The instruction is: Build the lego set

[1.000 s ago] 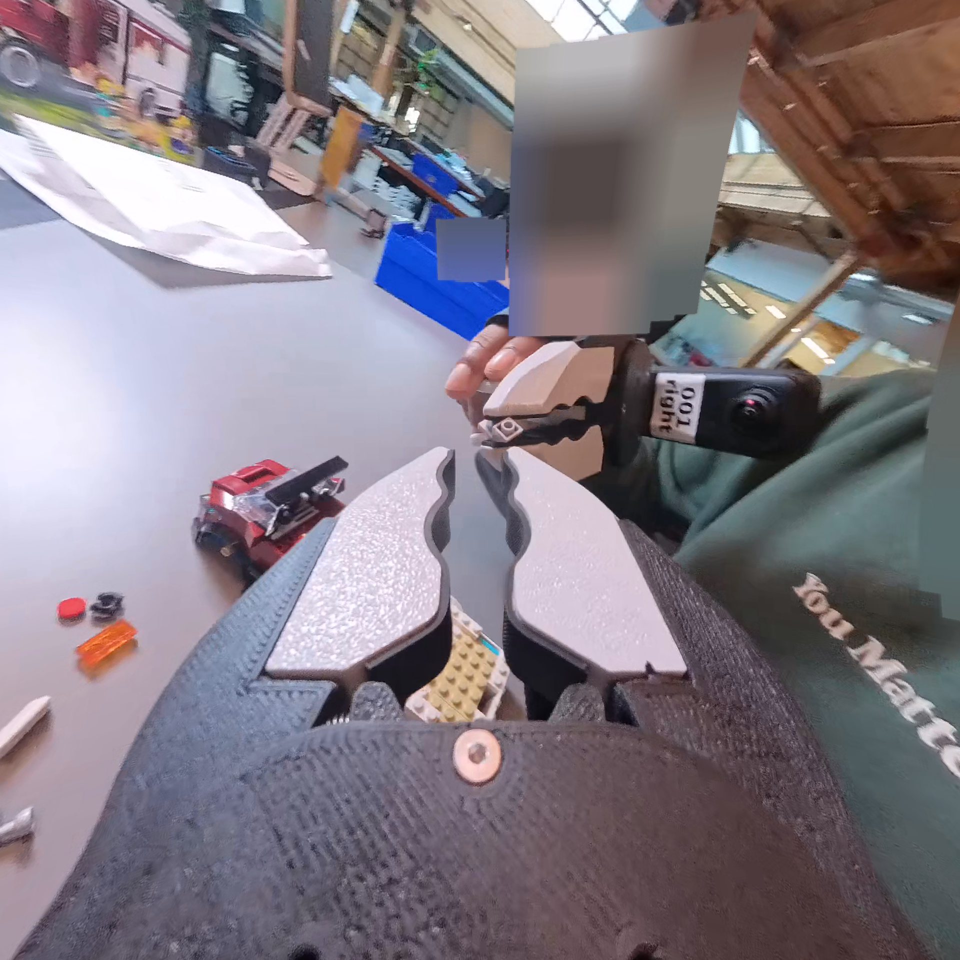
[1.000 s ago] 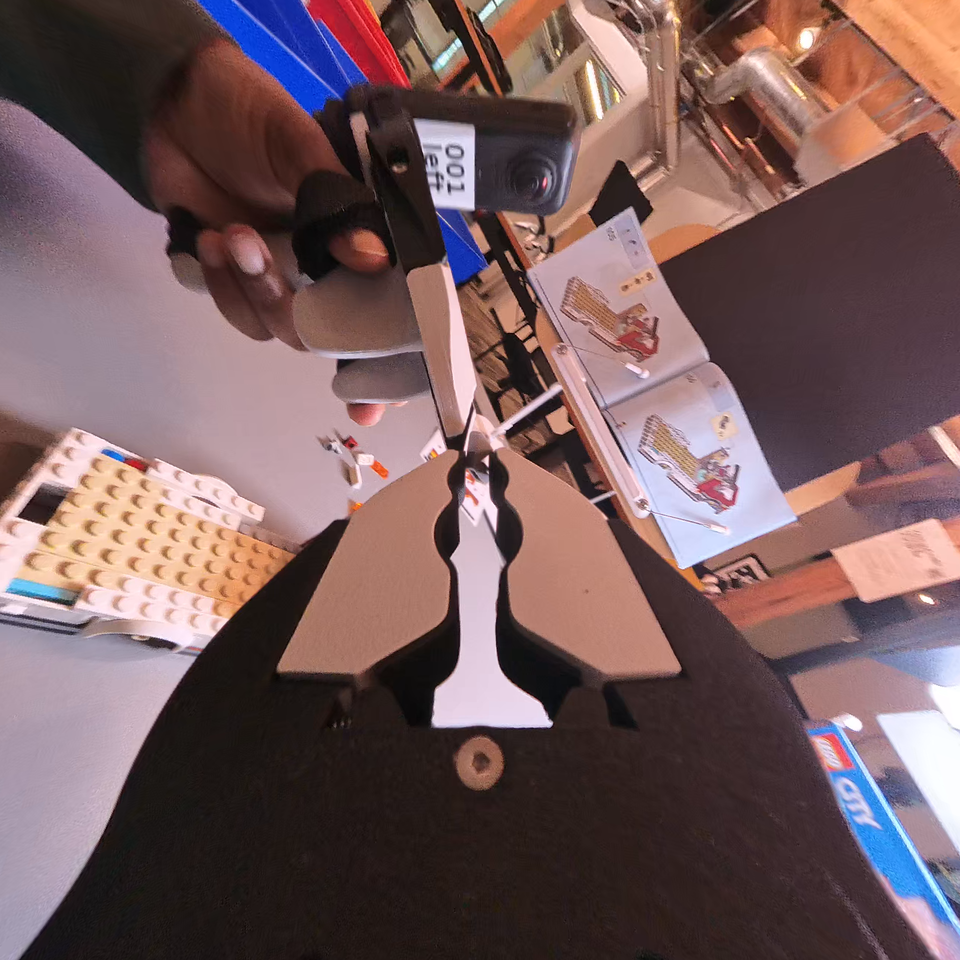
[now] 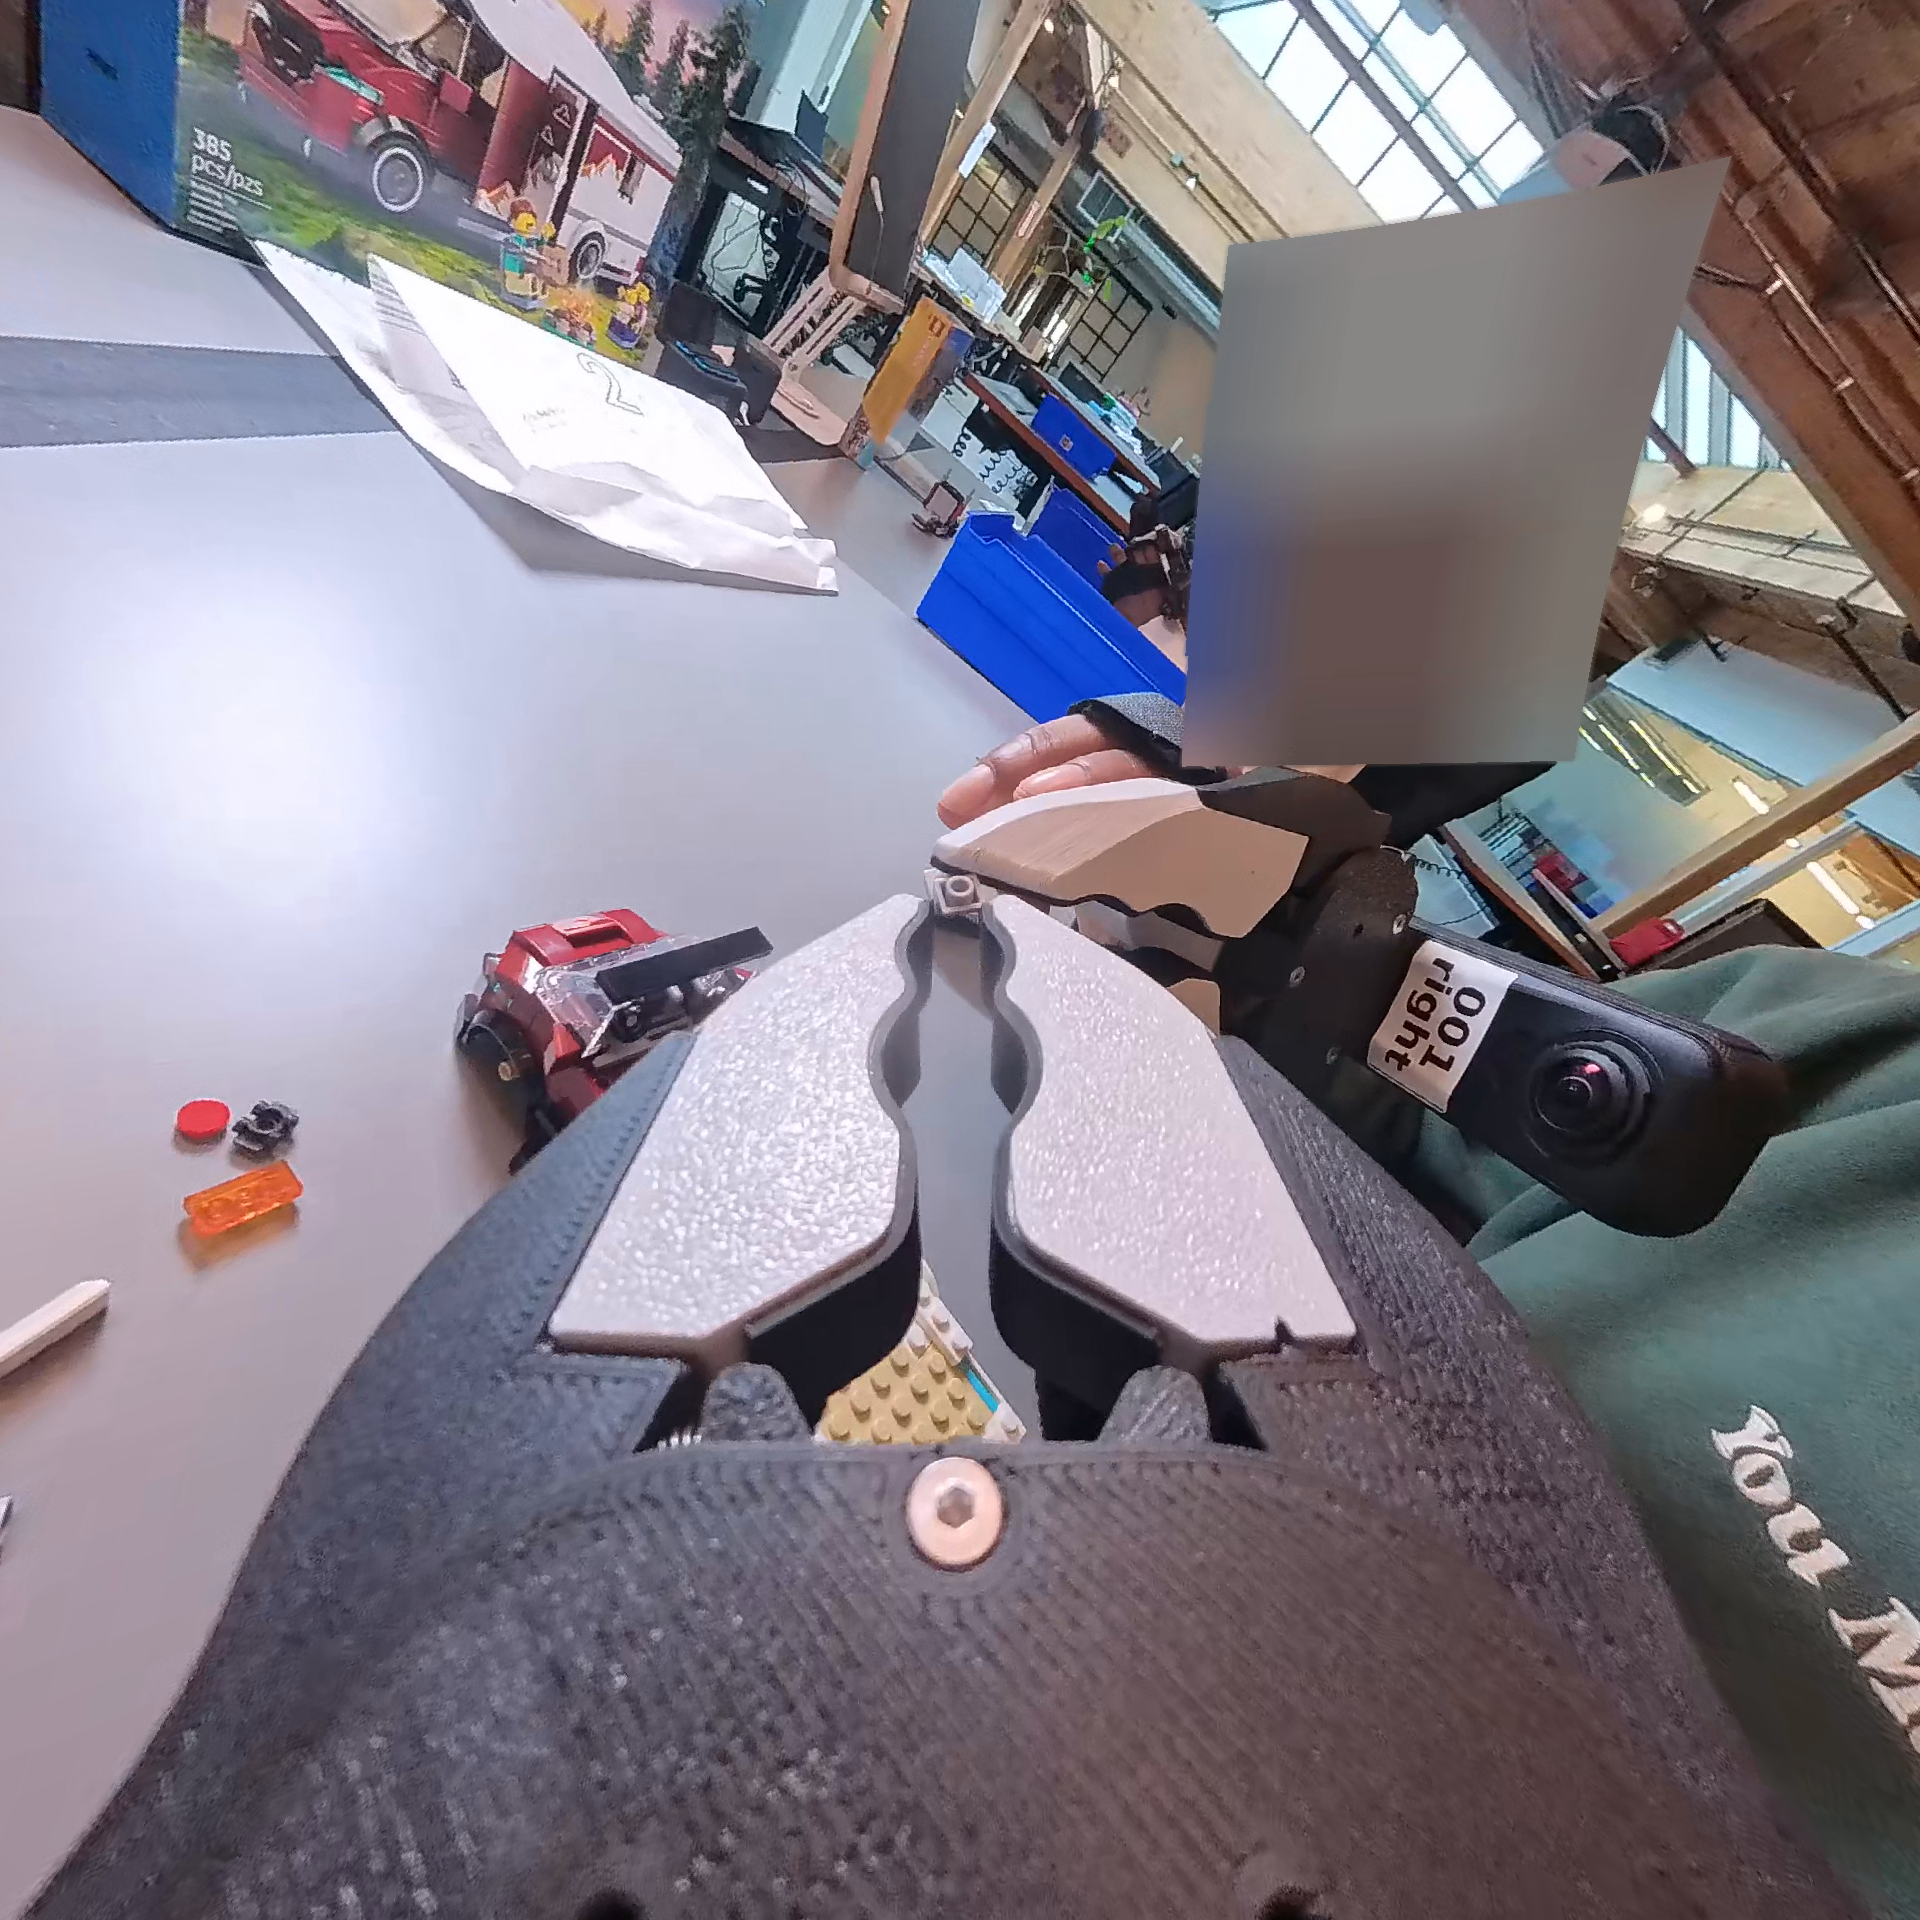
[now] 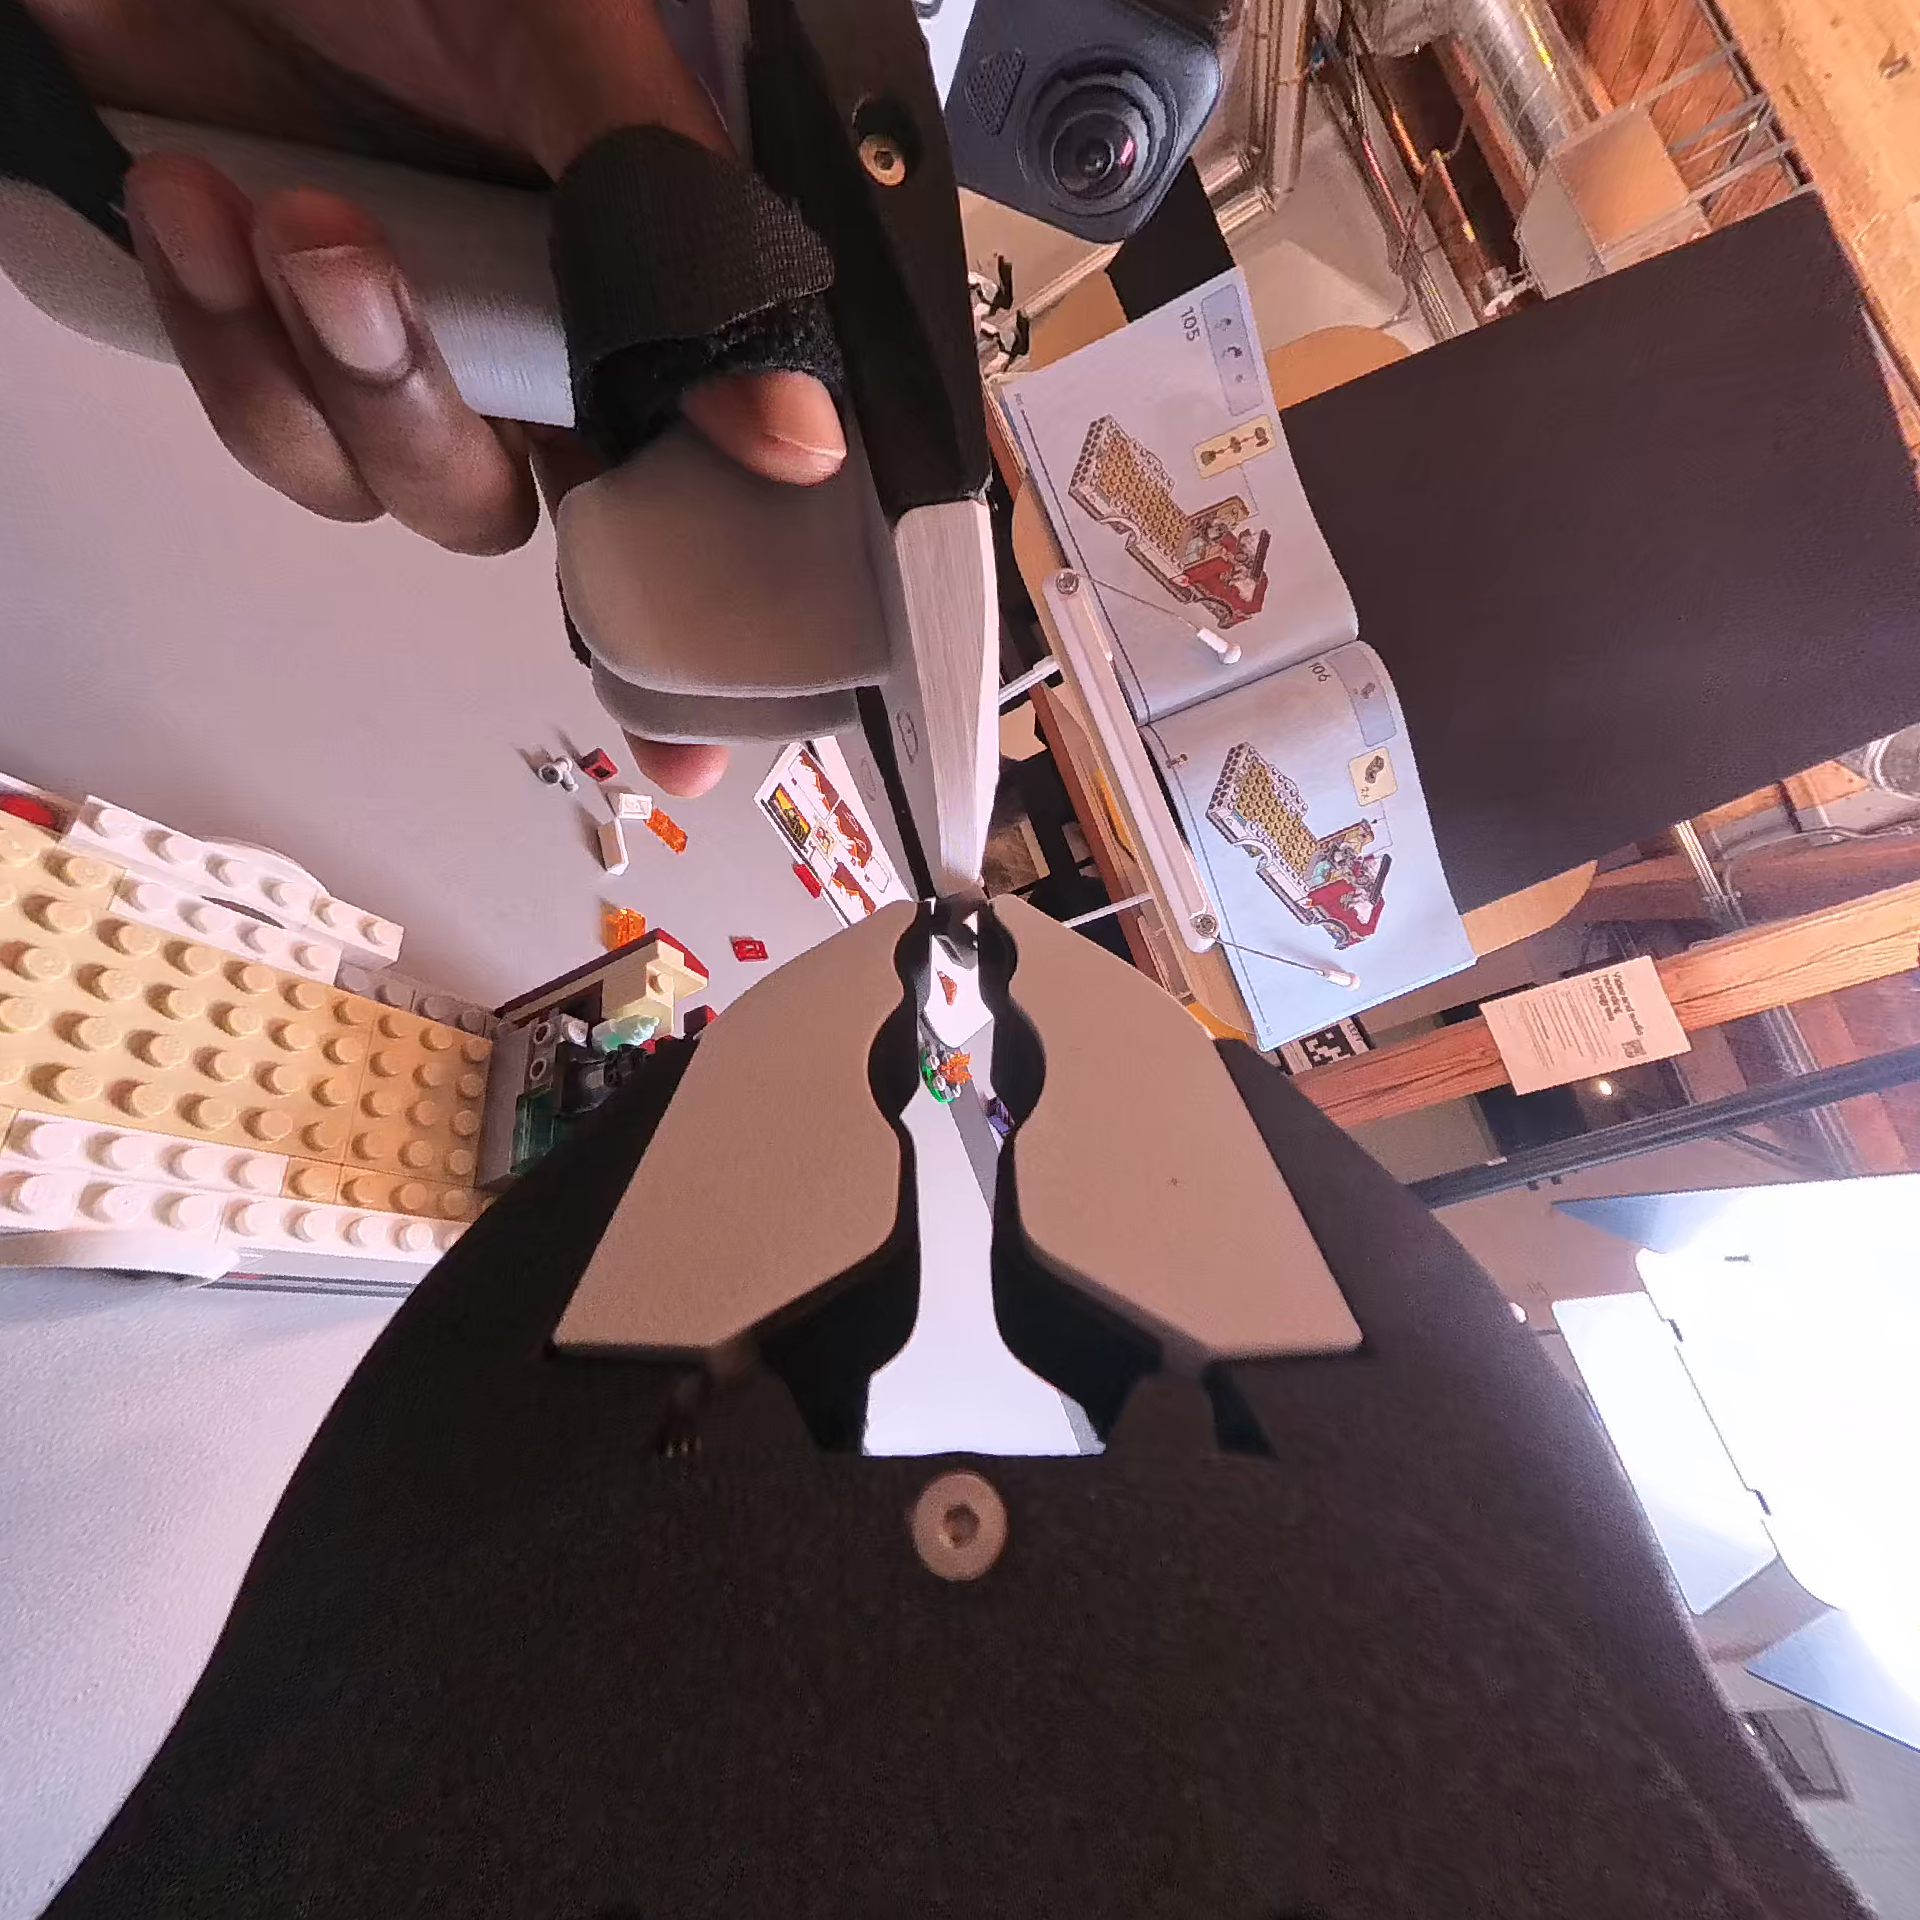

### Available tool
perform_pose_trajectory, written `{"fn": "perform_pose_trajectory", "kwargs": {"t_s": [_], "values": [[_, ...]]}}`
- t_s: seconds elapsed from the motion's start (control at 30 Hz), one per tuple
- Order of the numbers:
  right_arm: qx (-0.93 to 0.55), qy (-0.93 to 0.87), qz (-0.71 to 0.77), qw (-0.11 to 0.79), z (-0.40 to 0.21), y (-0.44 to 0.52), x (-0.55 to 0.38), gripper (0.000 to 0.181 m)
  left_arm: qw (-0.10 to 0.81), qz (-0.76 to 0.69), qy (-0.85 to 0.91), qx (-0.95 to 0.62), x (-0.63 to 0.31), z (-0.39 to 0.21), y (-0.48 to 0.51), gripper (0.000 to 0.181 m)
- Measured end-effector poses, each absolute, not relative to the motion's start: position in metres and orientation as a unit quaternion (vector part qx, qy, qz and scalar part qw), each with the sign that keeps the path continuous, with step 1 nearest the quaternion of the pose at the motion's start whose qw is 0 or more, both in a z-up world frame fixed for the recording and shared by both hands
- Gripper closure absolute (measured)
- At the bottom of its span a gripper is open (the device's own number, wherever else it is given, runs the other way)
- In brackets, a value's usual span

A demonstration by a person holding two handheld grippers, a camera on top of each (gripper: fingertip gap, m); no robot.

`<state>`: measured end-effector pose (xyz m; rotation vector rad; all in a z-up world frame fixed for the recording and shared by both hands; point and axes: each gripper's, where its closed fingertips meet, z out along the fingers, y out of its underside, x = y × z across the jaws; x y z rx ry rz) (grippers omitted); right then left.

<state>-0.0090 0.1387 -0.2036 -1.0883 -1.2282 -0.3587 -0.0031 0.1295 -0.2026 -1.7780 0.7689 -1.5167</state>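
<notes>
Grey stud piece (image 3: 956,894), at twelve o'clock, now pinched by your left gripper (image 3: 958,906) against your closed right gripper (image 4: 956,914): handover under way.

A big workshop or maker space in an old industrial hall. Past the jaws in the left wrist view, long workbenches (image 3: 1049,405) crowded with gear run under skylights (image 3: 1382,83), with blue storage bins (image 3: 1039,613) just beyond the grey tabletop (image 3: 312,727). Timber beams (image 3: 1808,343) and brick show up to the right. In the right wrist view, bare metal ducting (image 4: 1496,94) hangs far above the jaws, and a wooden beam (image 4: 1766,977) crosses to their right.
</notes>
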Motion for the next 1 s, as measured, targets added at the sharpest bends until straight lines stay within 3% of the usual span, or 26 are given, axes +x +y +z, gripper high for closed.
{"fn": "perform_pose_trajectory", "kwargs": {"t_s": [0.47,0.63,0.73,0.87,1.0], "values": [[-0.5,-0.53,-0.146,0.669,-0.204,0.143,-0.009,0.172,0.384,-0.544,0.312,-0.678,-0.004,-0.204,0.134,0.175],[-0.518,-0.523,-0.112,0.668,-0.205,0.144,-0.009,0.155,0.403,-0.528,0.324,-0.674,-0.006,-0.202,0.137,0.175],[-0.597,-0.481,0.026,0.641,-0.206,0.145,-0.005,0.154,0.441,-0.491,0.328,-0.676,-0.016,-0.199,0.148,0.175],[-0.719,-0.388,0.302,0.492,-0.215,0.127,-0.017,0.159,0.504,-0.419,0.335,-0.677,-0.03,-0.192,0.165,0.175],[-0.756,-0.354,0.337,0.435,-0.232,0.121,-0.022,0.168,0.542,-0.373,0.335,-0.674,-0.035,-0.184,0.169,0.175]]}}
